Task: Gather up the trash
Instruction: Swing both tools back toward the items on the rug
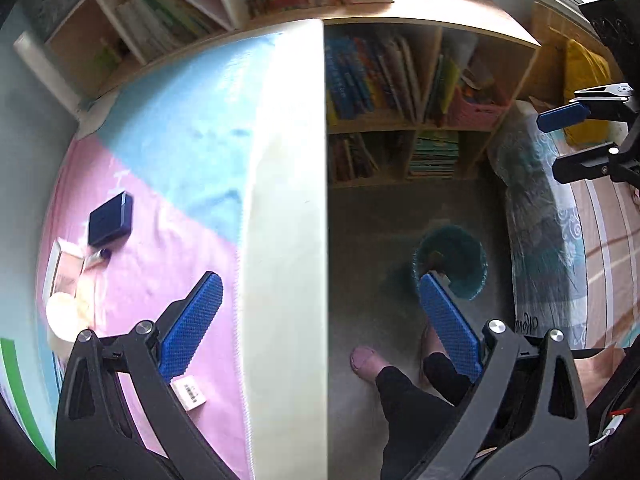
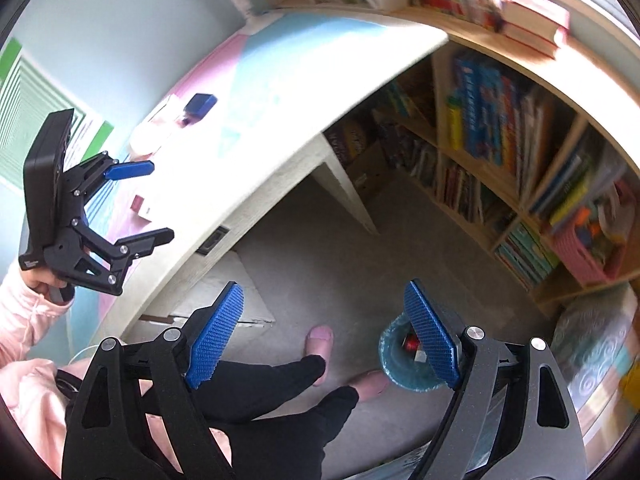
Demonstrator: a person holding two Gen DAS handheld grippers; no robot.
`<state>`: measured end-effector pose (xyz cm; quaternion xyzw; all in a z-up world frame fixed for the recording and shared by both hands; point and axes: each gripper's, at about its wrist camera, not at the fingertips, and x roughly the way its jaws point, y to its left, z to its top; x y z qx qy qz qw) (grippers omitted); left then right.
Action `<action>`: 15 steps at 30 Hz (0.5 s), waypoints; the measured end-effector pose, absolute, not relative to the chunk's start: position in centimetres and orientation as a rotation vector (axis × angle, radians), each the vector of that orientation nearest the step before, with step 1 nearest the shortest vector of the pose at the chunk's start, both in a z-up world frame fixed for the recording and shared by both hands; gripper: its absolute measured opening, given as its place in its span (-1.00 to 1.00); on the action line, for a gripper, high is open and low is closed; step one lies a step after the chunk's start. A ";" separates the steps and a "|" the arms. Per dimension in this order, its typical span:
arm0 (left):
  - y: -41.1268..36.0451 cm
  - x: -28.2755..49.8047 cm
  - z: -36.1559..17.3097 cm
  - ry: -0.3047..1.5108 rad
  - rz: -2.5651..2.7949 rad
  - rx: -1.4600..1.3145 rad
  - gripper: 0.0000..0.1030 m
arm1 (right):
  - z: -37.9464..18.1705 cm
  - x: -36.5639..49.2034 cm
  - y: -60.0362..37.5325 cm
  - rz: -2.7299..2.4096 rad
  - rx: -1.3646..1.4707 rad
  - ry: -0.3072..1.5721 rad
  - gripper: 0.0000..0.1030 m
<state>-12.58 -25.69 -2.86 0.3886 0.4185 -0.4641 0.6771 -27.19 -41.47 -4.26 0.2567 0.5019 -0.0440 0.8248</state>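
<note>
Right wrist view gives me the trash bin on the grey floor, lined with a blue bag, a red item and some pale scraps lying inside; the inner pad of my right hand-held gripper covers part of its rim. That gripper's jaws are spread wide with nothing between them. A pink slipper touches the bin's near side, the other slipper sits just beside it, and black-trousered legs run between me and the bin. My left hand-held gripper straddles the tabletop edge, also spread and empty. On the pink and blue tabletop cover I see a dark blue box, with a small tube, papers and a pale round lid just beside it. A bookshelf stands behind the bin, and a patterned bed cover hangs near it.
</note>
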 end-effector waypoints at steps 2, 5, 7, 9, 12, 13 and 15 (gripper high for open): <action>-24.8 -11.8 -2.5 0.936 -1.013 0.855 0.87 | -3.9 -26.2 -41.0 -0.073 0.525 1.070 0.60; -23.4 -10.6 -1.8 0.926 -0.969 0.831 0.87 | -3.5 -24.4 -40.3 -0.038 0.489 1.076 0.60; -22.4 -9.7 -1.4 0.922 -0.942 0.817 0.87 | -3.2 -23.3 -39.7 -0.016 0.464 1.079 0.61; -21.4 -8.8 -1.1 0.919 -0.915 0.807 0.87 | -2.9 -22.3 -39.1 0.003 0.442 1.084 0.61; -19.7 -7.6 -0.6 0.915 -0.880 0.793 0.87 | -2.6 -20.7 -37.9 0.031 0.409 1.087 0.61; -19.2 -7.3 -0.5 0.914 -0.870 0.789 0.87 | -2.4 -20.2 -37.6 0.037 0.397 1.086 0.61; -18.3 -6.6 -0.3 0.914 -0.849 0.782 0.87 | -2.2 -19.3 -36.9 0.054 0.379 1.086 0.61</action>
